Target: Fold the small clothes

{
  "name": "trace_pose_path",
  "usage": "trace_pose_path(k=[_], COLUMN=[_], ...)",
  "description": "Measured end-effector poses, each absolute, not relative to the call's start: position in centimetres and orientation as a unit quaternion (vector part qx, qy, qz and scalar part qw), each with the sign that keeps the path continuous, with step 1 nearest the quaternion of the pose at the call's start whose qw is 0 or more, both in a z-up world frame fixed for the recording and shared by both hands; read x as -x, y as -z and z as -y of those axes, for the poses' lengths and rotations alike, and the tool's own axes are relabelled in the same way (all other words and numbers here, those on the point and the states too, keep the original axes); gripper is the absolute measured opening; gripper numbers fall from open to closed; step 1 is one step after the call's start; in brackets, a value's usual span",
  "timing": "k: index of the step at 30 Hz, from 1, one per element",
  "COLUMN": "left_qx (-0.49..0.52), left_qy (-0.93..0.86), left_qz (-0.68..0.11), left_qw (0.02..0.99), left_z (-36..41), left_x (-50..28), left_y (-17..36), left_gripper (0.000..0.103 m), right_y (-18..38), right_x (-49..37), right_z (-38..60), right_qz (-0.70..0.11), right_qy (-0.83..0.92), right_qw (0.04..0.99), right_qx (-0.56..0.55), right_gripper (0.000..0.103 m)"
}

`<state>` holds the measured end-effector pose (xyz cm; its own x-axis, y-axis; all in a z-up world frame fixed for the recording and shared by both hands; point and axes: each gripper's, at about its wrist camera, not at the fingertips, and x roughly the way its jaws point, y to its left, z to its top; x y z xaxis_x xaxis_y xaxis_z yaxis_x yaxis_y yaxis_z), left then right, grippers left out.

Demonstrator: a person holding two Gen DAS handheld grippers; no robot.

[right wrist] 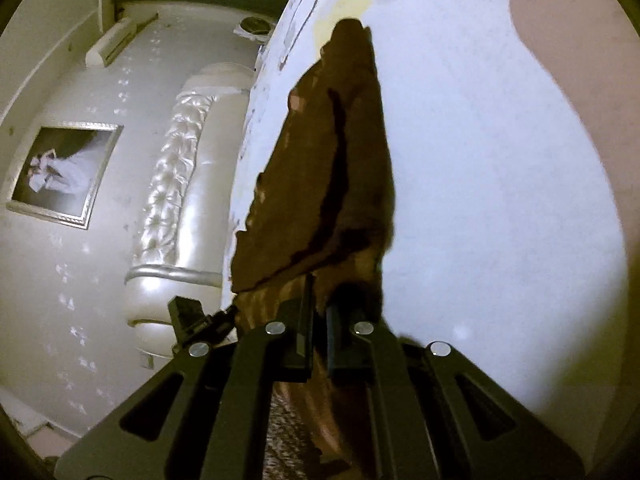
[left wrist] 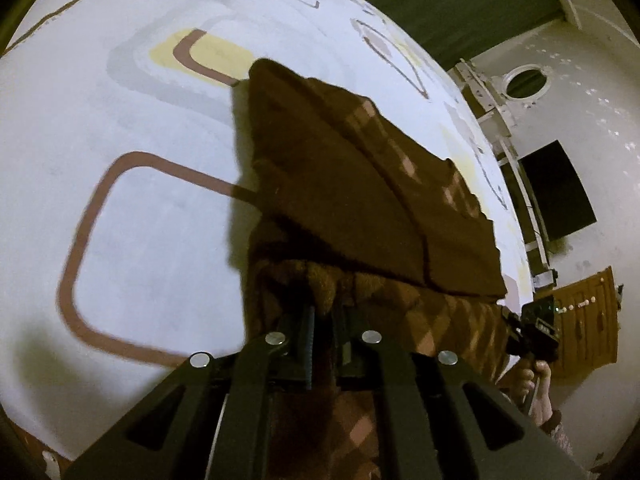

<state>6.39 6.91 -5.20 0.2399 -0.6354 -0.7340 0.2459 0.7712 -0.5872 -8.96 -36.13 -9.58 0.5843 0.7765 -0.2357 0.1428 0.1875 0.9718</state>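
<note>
The left gripper (left wrist: 324, 320) is angled steeply down over a bed, its jaws pinched nearly together on the near edge of a brown checked garment (left wrist: 360, 184). The cloth is seen stretched away from the jaws, with a folded panel lying across the white bedspread (left wrist: 140, 220), which is printed with brown and yellow outlines. At the right edge of the left wrist view, the right gripper (left wrist: 532, 336) is seen with a hand (left wrist: 538, 388) wrapped round its handle. In the right wrist view, the right gripper (right wrist: 320, 312) is held closer to level, and its narrow jaws are clamped on another edge of the garment (right wrist: 320, 168). The left gripper (right wrist: 200, 320) is glimpsed beside it, with a padded headboard (right wrist: 180, 200) and a framed picture (right wrist: 64, 176) behind.
</note>
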Motion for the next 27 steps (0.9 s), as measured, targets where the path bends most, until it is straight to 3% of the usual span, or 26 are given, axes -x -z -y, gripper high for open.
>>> trace_pose_path(k=[4, 5, 10, 17, 27], left_qx=[0.157, 0.153, 0.107, 0.08, 0.078], left_qy=[0.295, 0.297, 0.311, 0.327, 0.346], left_qz=[-0.535, -0.537, -0.564, -0.606, -0.616], left_qw=[0.776, 0.775, 0.758, 0.721, 0.703], left_z=[-9.4, -10.0, -12.1, -11.3, -10.1], left_x=[-4.4, -3.7, -0.1, 2.1, 2.4], left_y=[4.0, 3.9, 4.8, 7.4, 8.2], left_gripper=[0.027, 0.034, 0.041, 0.043, 0.066], right_y=[8.0, 7.7, 7.1, 8.4, 9.7], right_x=[10.8, 11.4, 14.6, 17.1, 18.0], right_z=[37.3, 37.5, 37.6, 35.2, 34.9], right_qz=[-0.391, -0.393, -0.427, -0.485, -0.504], right_qy=[-0.243, -0.247, -0.263, -0.297, -0.309], right_qw=[0.678, 0.679, 0.683, 0.665, 0.653], right_qx=[-0.573, -0.569, -0.531, -0.485, -0.474], right_gripper=[0.03, 0.032, 0.045, 0.052, 0.058])
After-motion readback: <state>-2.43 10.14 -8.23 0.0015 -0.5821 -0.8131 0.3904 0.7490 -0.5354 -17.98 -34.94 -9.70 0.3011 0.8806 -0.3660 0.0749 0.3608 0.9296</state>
